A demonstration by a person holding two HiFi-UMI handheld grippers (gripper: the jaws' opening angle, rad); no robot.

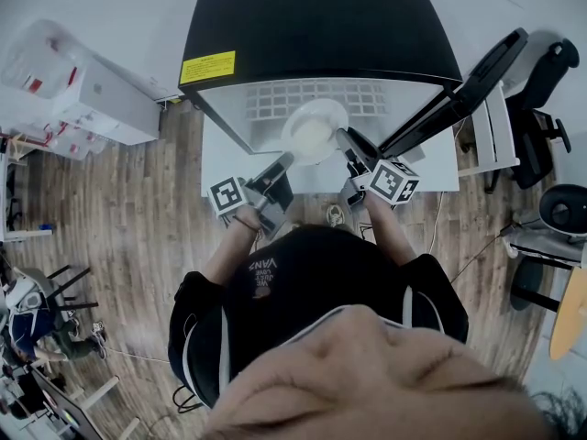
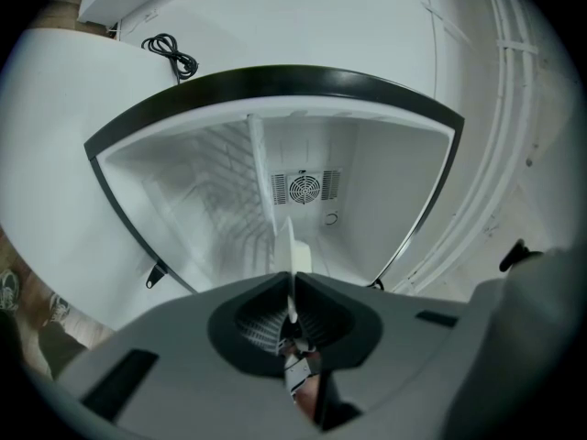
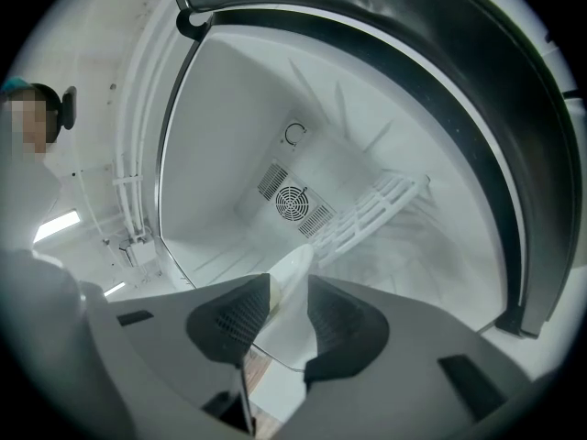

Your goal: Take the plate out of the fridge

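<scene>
Plate [image 1: 314, 131]: rnd, white, glossy (thin rim).

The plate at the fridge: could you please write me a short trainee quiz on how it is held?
1. True or false: the left gripper is shut on the rim of the plate.
2. The jaws of the right gripper are: A) pressed together, empty; B) apart, with the plate's rim between them; C) clamped on a bottle.
3. What round part shows on the back wall of the fridge?
Key: 1 true; 2 B; 3 a fan grille.
</scene>
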